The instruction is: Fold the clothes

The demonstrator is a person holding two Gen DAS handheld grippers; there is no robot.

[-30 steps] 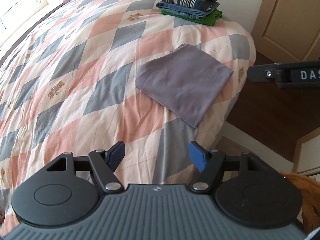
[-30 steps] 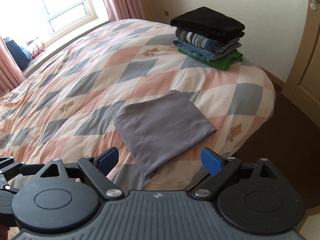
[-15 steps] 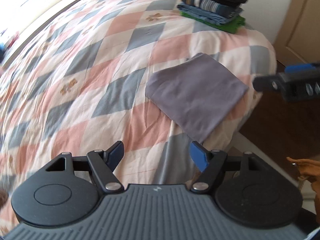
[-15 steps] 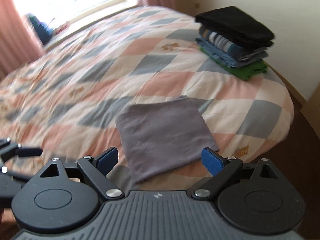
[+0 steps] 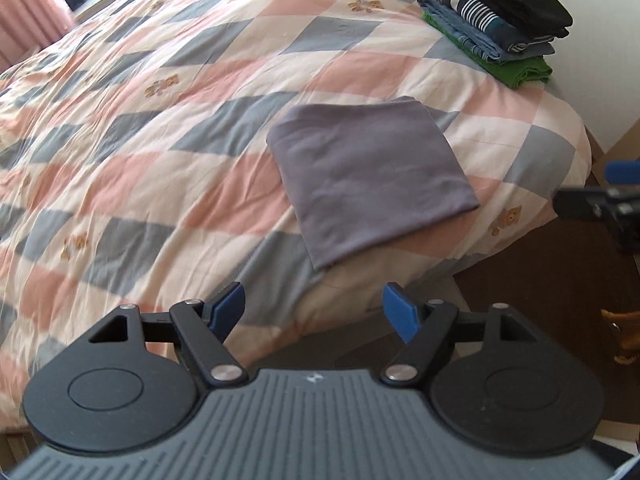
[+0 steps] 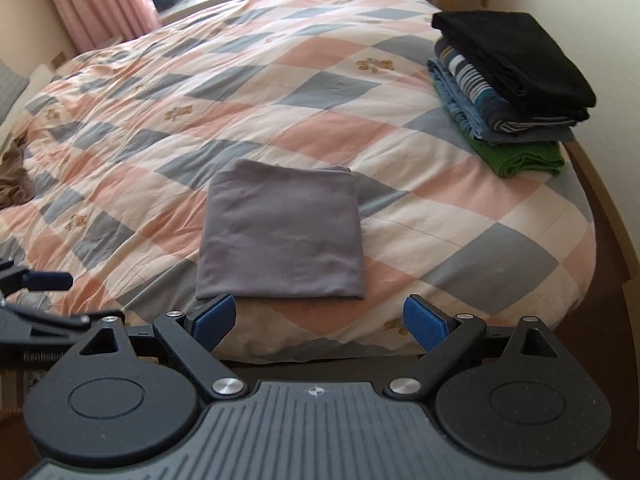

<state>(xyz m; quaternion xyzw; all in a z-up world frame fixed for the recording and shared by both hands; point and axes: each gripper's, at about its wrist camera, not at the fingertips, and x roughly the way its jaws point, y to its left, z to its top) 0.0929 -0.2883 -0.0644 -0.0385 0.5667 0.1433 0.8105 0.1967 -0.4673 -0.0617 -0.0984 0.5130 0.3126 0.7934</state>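
Right, largest thing first and down we go.
Bed: the quilt [image 6: 304, 92] fills both views, a diamond patchwork of pink, grey-blue and cream with small teddy-bear prints, lightly rumpled.
Curtains: pink curtains [image 6: 96, 0] hang at the far end by a bright window.
Stack: a stack of folded clothes [image 6: 508, 88] sits at the far right corner of the bed; black on top, then striped, then blue, with green at the bottom.
Grey garment: the folded grey garment [image 6: 280, 236] lies flat on the quilt near the bed's near edge, a neat rectangle, well apart from the stack and touched by neither tool.
Right gripper: the right gripper [image 6: 320, 318] hovers just short of the garment's near edge, blue pads spread wide with nothing between them.
Left gripper: the left gripper [image 5: 314, 312] hangs off the bed's near corner, jaws parted and empty, the garment ahead of it and apart.
Cross views: each tool shows at the edge of the other's camera, the right one at the right border of the left view, blurred.
Brown item: a crumpled brownish thing [image 6: 14, 184] lies at the far left of the quilt; possibly more clothing, too blurred to tell.
Floor: dark brown floor [image 5: 552, 280] shows beside the bed.
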